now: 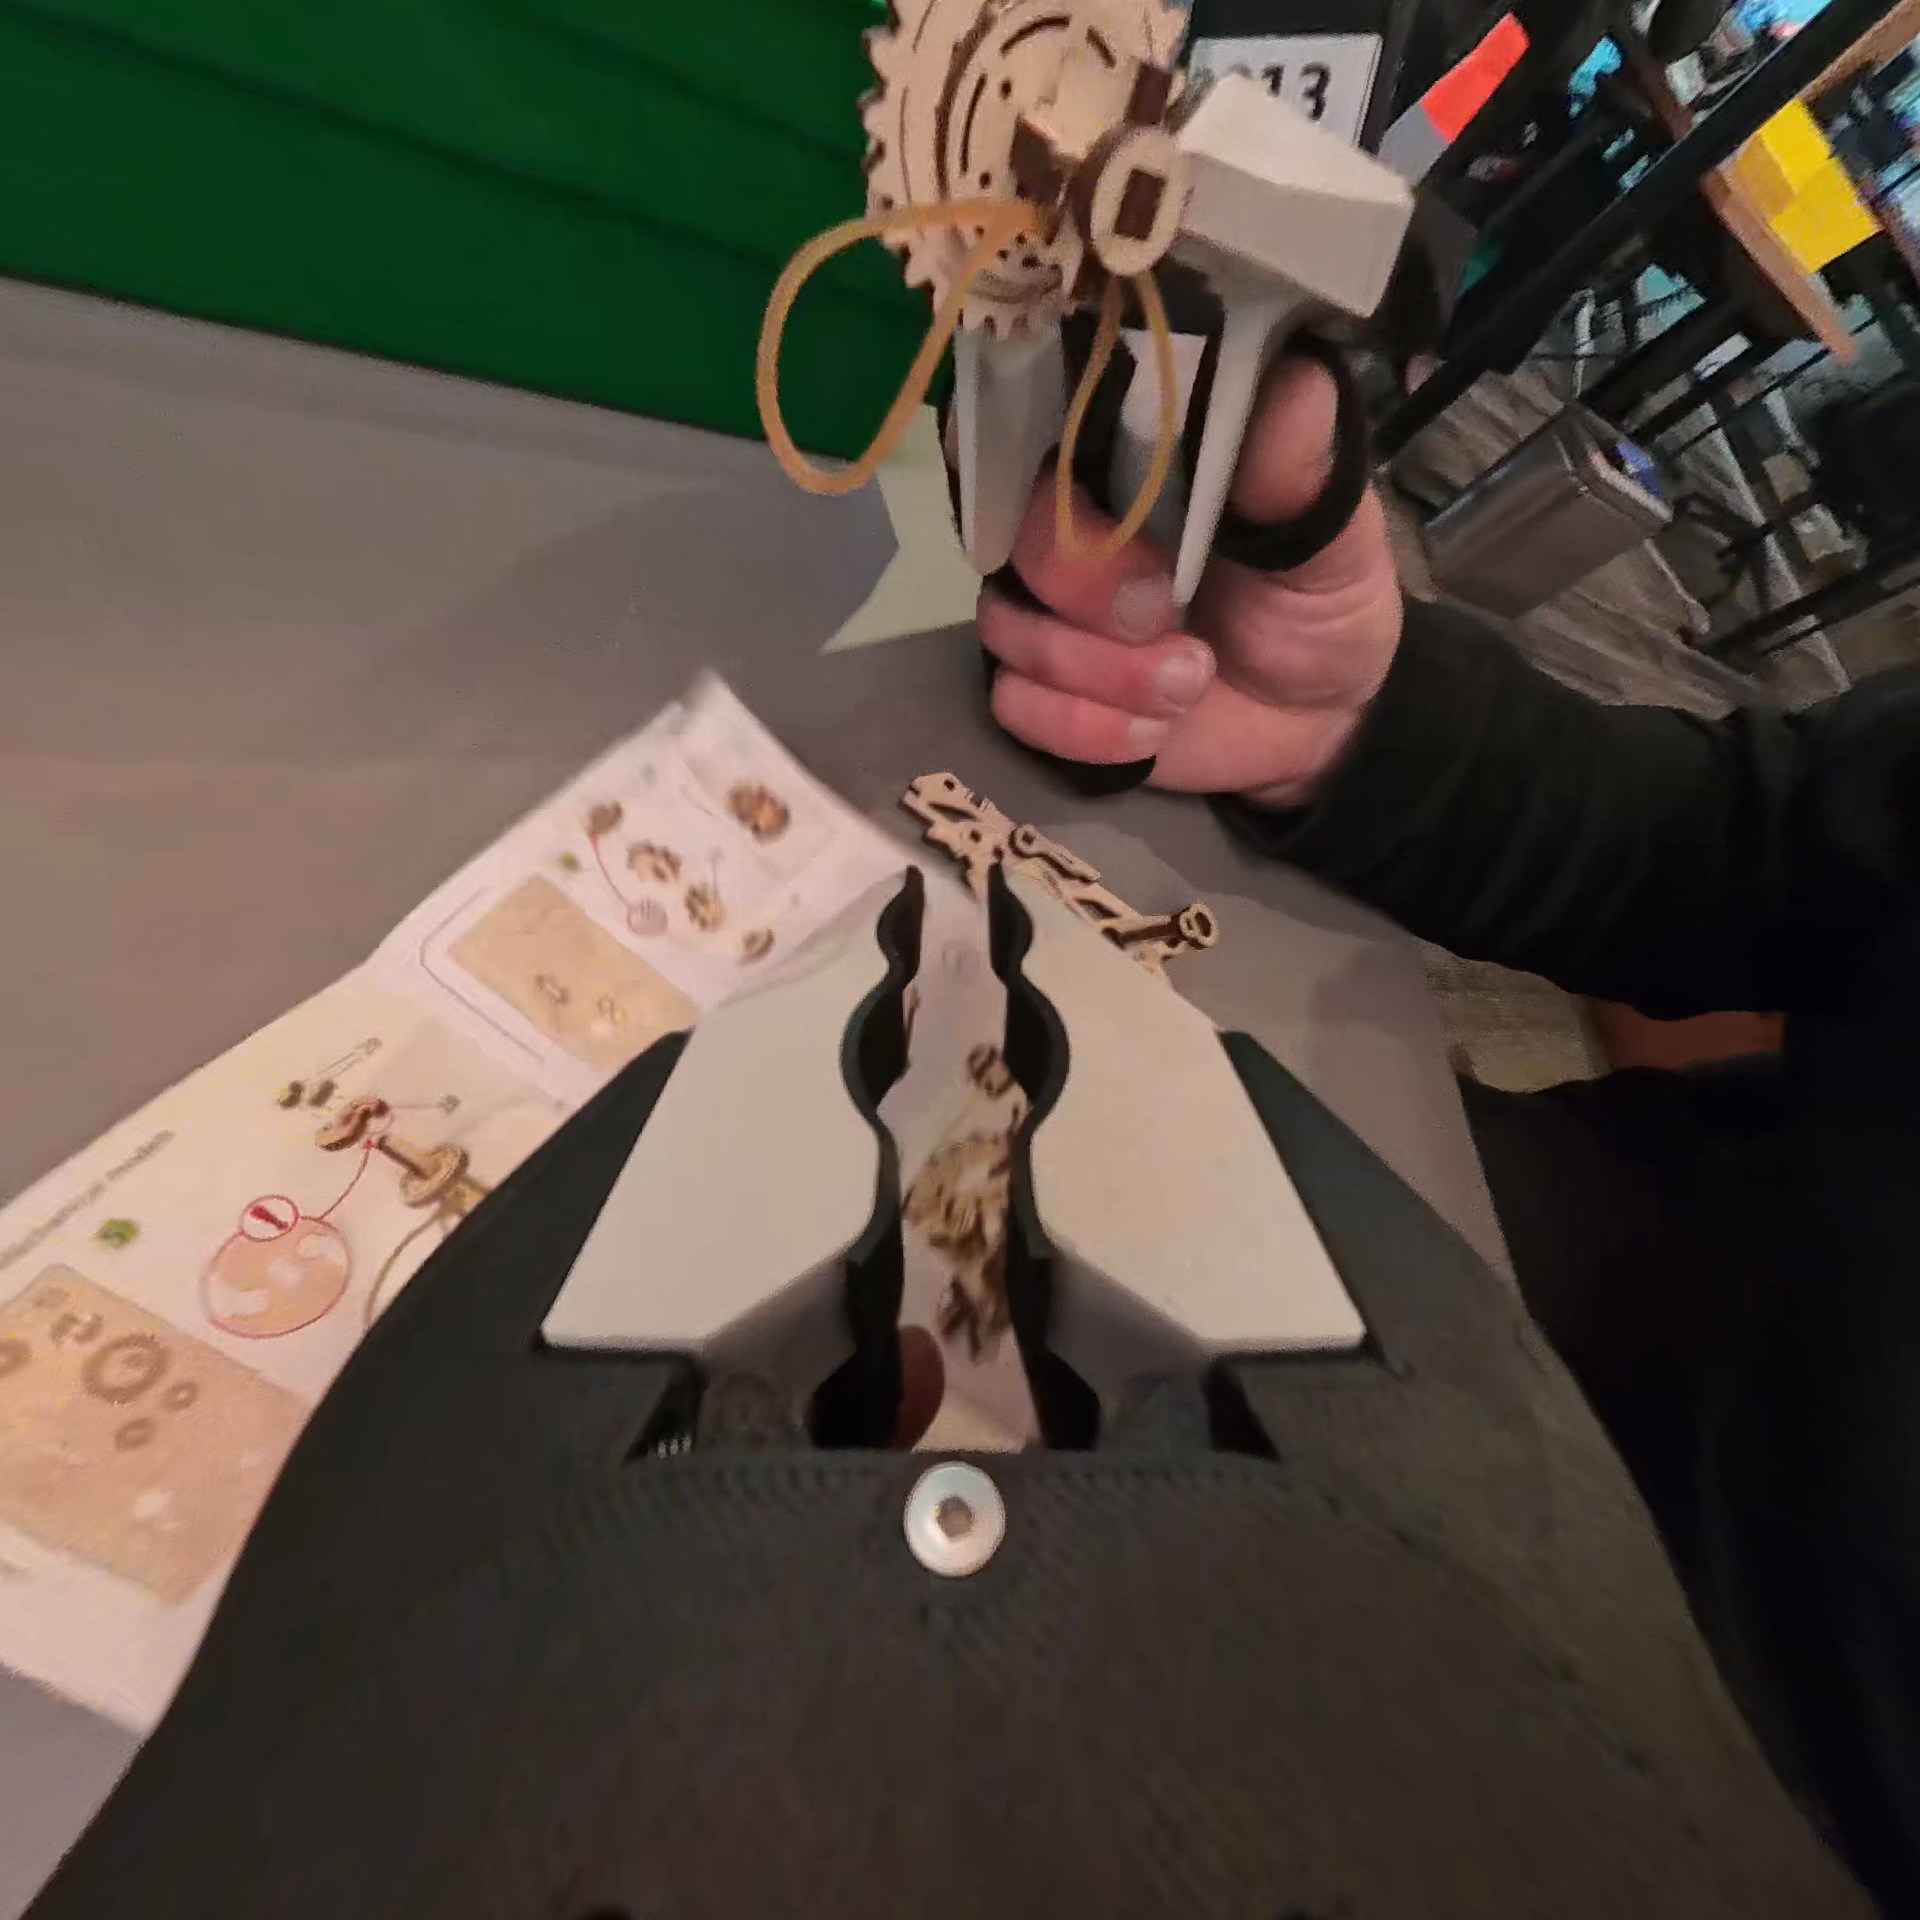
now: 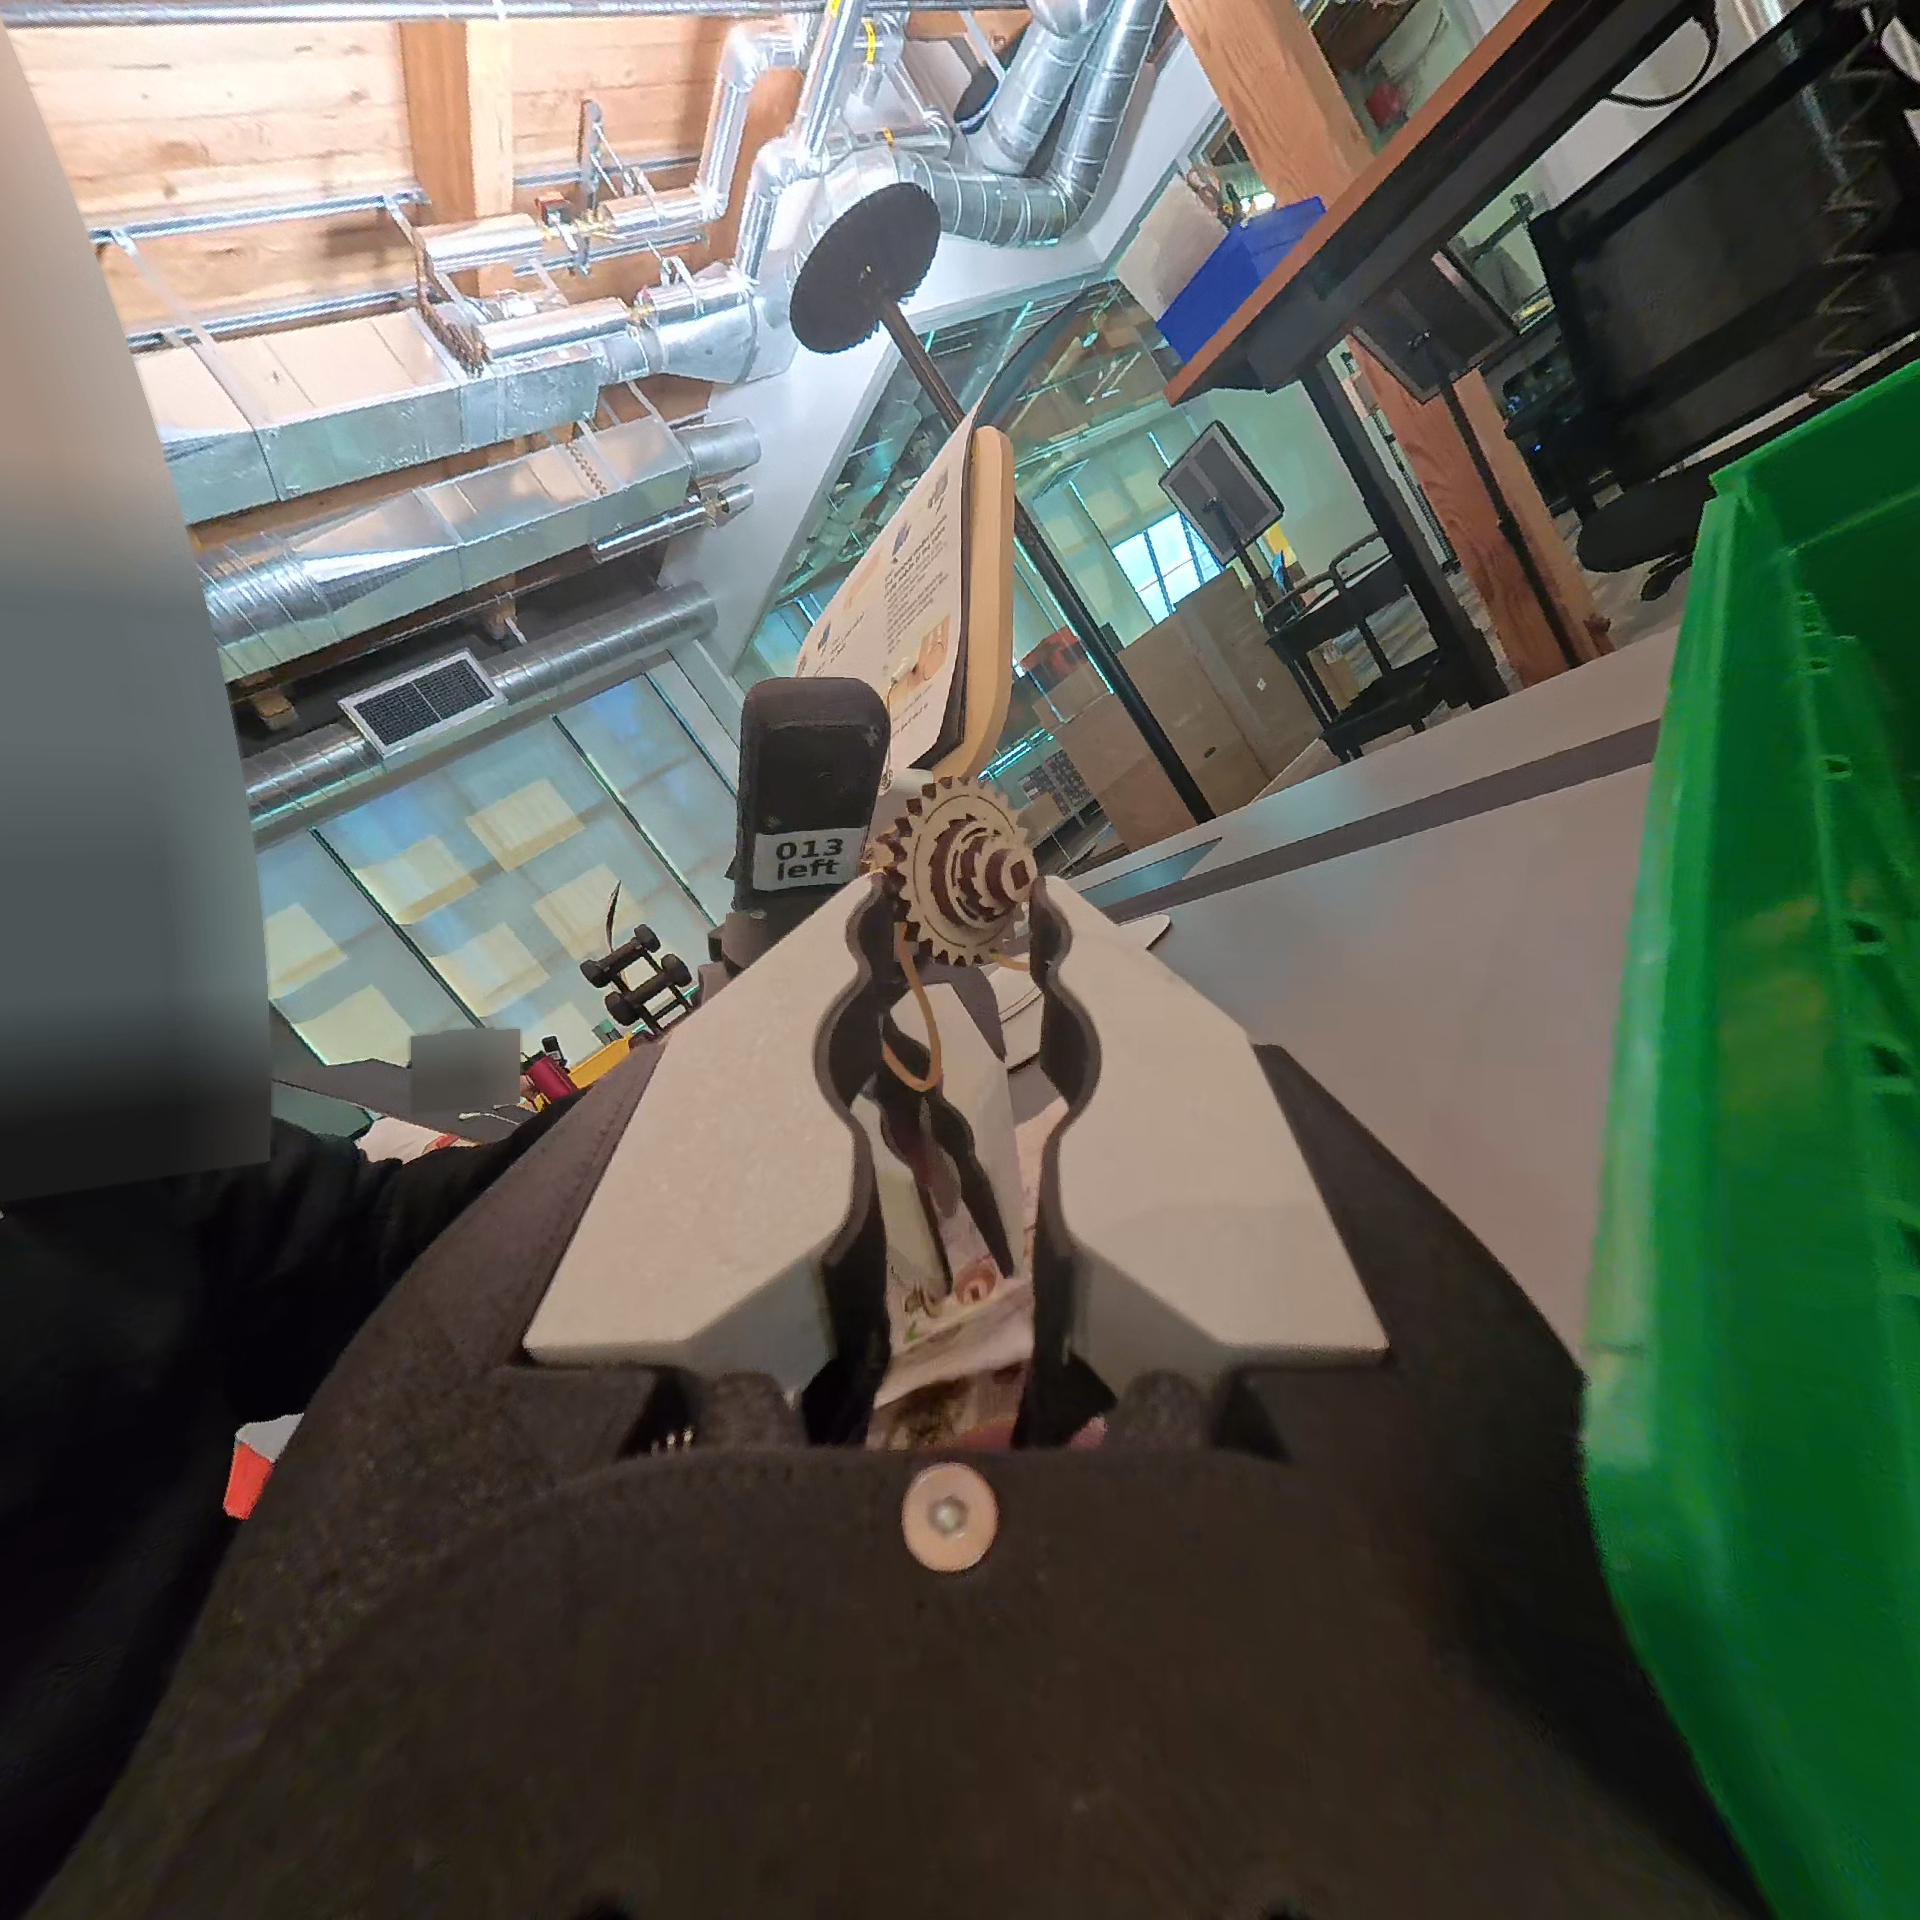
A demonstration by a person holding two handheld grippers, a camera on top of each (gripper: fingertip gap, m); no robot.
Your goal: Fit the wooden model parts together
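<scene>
Wooden toothed gear assembly of pale laser-cut plywood (image 2: 961, 883), with 2 tan rubber band loops (image 1: 831, 343) dangling from it, is sitting pinched between the tips of the right gripper (image 2: 961, 914), raised above the grey table (image 1: 312, 582). The left gripper (image 1: 954, 883) is hovering with its jaws slightly parted, gripping nothing. Below it, toward 9 o'clock, a printed instruction sheet (image 1: 436, 1070) is lying flat; toward 1 o'clock, a flat pale wooden cut-out piece (image 1: 1060, 862) is resting. A green plastic bin (image 2: 1766, 935) is standing at 3 o'clock of the right gripper.

Even indoor light, soft shadows — fisheye edge bending, motion blur near borders
</scene>
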